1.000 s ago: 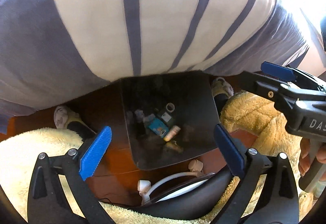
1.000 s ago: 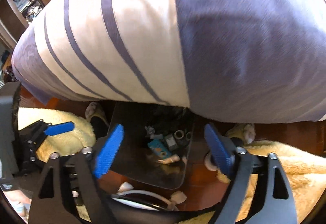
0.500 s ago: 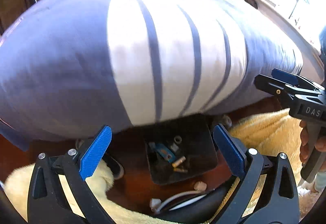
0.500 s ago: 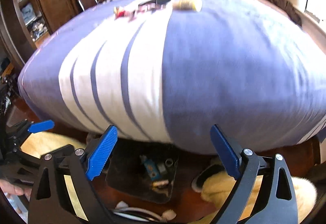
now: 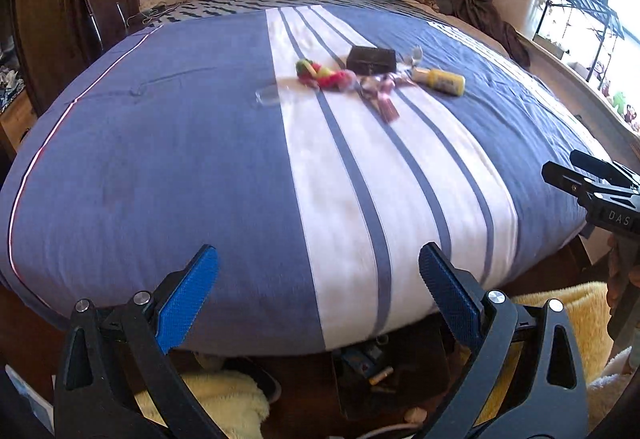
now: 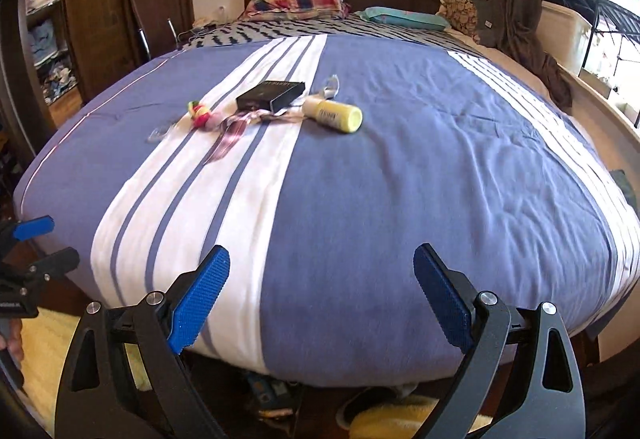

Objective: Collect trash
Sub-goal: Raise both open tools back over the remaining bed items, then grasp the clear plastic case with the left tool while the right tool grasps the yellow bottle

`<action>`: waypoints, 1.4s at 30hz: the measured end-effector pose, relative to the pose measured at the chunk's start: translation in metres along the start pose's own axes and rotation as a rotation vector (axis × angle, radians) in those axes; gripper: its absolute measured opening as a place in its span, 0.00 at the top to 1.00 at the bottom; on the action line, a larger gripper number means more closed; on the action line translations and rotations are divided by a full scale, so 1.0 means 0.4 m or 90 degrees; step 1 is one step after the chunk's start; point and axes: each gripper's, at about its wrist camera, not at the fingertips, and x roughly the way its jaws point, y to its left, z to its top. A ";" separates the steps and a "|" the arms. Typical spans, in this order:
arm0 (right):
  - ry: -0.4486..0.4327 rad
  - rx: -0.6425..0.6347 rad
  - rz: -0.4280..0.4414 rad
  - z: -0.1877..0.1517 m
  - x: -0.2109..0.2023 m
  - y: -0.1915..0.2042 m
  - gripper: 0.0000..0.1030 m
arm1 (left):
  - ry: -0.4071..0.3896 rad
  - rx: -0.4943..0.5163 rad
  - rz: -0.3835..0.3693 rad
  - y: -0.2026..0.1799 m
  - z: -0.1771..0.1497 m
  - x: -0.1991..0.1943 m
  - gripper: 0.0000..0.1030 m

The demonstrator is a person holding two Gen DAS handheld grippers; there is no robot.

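Trash lies in a cluster far up the blue-and-white striped bed (image 5: 160, 159). In it are a yellow bottle (image 5: 440, 80) (image 6: 334, 114), a black box (image 5: 371, 60) (image 6: 270, 94), a red-and-green wrapper (image 5: 320, 73) (image 6: 200, 114), a pink ribbon-like wrapper (image 5: 382, 91) (image 6: 232, 131) and a clear plastic piece (image 5: 268, 95) (image 6: 160, 133). A dark bin (image 5: 380, 371) (image 6: 272, 395) holding scraps peeks out below the foot of the bed. My left gripper (image 5: 316, 271) and right gripper (image 6: 322, 263) both hang open and empty over the bed's near edge, side by side.
A fluffy yellow rug (image 5: 560, 311) and a slipper (image 6: 360, 407) lie on the wooden floor by the bin. Pillows (image 6: 296, 1) sit at the headboard. A wardrobe (image 6: 44, 19) stands on the left. On the right, a window ledge (image 5: 580, 71) runs along the bed.
Both grippers have risen and tilted up from looking down at the bin. The bed's top and its trash have come into view, and the bin has slid to the bottom edge. Both stay open.
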 end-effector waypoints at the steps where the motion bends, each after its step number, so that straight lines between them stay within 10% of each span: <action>1: 0.001 0.000 -0.004 0.016 0.015 -0.005 0.09 | 0.000 -0.001 0.001 0.004 0.017 0.008 0.08; 34: 0.093 -0.052 -0.019 0.324 0.465 -0.036 0.11 | 0.064 -0.069 0.059 0.085 0.347 0.418 0.08; 42: 0.097 -0.073 0.003 0.334 0.479 -0.015 0.47 | 0.054 -0.061 0.058 0.094 0.356 0.412 0.32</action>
